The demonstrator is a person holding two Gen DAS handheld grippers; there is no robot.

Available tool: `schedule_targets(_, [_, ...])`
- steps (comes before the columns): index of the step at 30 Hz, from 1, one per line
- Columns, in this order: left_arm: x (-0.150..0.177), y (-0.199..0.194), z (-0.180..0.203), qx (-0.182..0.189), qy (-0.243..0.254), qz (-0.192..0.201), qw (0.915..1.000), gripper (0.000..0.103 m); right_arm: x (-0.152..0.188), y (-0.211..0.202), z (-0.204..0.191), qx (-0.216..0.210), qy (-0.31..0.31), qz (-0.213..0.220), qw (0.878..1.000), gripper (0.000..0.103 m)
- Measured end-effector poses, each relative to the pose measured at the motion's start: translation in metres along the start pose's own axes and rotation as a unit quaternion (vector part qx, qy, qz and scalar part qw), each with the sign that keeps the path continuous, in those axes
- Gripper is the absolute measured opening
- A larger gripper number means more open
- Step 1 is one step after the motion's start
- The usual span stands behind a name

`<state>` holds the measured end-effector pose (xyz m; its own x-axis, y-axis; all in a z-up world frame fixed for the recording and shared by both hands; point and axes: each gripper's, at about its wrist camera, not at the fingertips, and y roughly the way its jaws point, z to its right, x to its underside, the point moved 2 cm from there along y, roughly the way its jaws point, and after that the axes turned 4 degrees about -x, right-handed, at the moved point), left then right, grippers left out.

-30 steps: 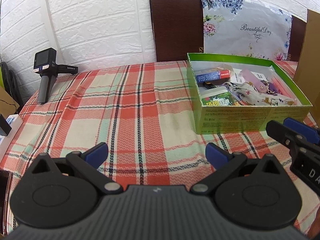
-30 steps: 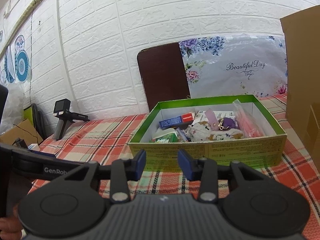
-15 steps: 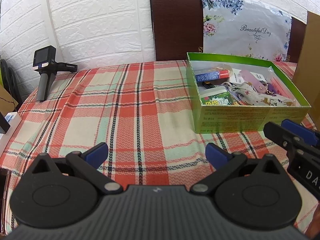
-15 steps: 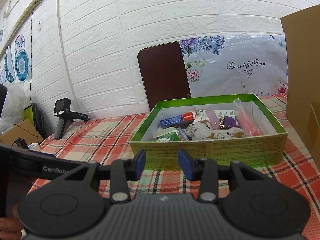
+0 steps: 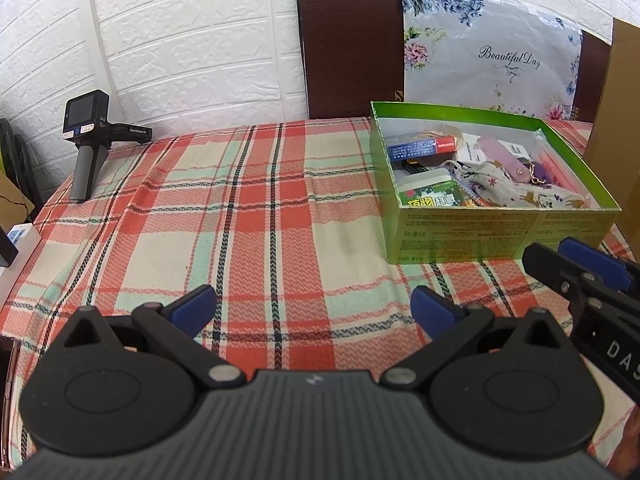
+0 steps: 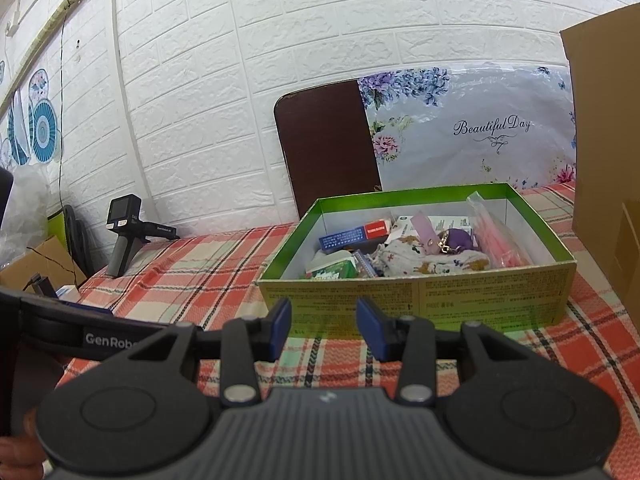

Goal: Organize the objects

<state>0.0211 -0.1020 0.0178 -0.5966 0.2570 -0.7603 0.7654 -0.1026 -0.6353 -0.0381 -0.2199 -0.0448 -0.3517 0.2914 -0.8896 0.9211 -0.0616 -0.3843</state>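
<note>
A green cardboard box (image 5: 500, 232) (image 6: 416, 300) stands on the plaid tablecloth at the right. Inside lie a blue-and-red carton (image 5: 420, 146) (image 6: 354, 234), a floral cloth pouch (image 5: 516, 192) (image 6: 432, 262), a purple key fob (image 6: 456, 238), a pink plastic bag (image 6: 496, 240) and a green packet (image 5: 434, 198). My left gripper (image 5: 312, 308) is wide open and empty over the bare cloth, left of the box. My right gripper (image 6: 324, 328) is open and empty just in front of the box's near wall; it also shows in the left wrist view (image 5: 576, 264).
A black handheld camera on a grip (image 5: 88, 140) (image 6: 124, 236) stands at the far left of the table. A brown chair back with a floral cover (image 5: 440, 48) is behind the box. A tall cardboard carton (image 6: 604, 152) stands at the right. White boxes (image 5: 16, 248) lie off the left edge.
Both grippers have shifted only slightly; the left wrist view has tilted a little. Both stay open and empty.
</note>
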Motion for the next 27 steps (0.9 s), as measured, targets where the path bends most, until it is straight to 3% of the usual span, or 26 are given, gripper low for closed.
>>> schedule_targets(27, [-0.0015, -0.0048, -0.0007, 0.000, -0.002, 0.011, 0.9999, 0.103, -0.0007, -0.0024, -0.0025, 0.000, -0.002, 0.004, 1.000, 0.038])
